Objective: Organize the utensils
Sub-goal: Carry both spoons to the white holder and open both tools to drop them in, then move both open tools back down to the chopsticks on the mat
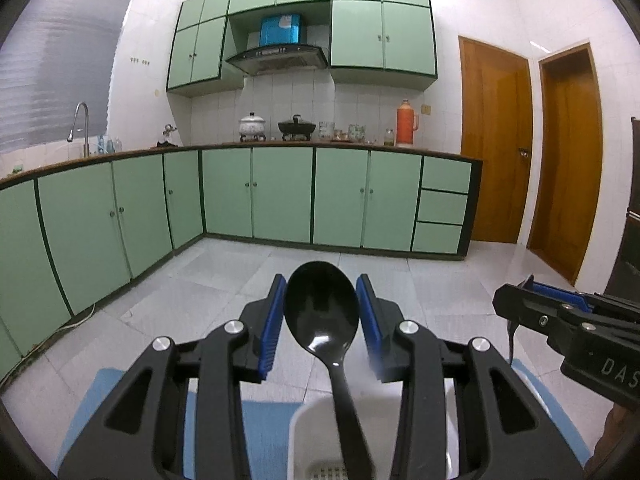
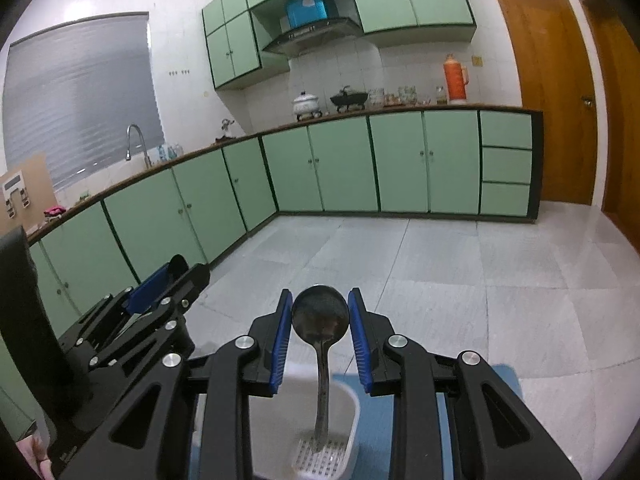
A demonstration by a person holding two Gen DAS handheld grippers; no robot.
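Green-cabinet kitchen beyond — black spoon [image 1: 321, 312] between spread left claw [image 1: 321, 304], metal spoon [image 2: 320, 318] between spread right claw [image 2: 320, 312].

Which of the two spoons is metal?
The spoon between the right hand-held gripper fingers: shiny, round-bowled. The left hand-held gripper frames a black plastic spoon.

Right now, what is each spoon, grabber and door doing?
black spoon: upright in the white holder, bowl between the pads.
metal spoon: upright in the white holder, handle tip on its perforated floor.
left gripper: open around the black spoon.
right gripper: open around the metal spoon.
cabinet doors: all shut.
wooden door: shut.
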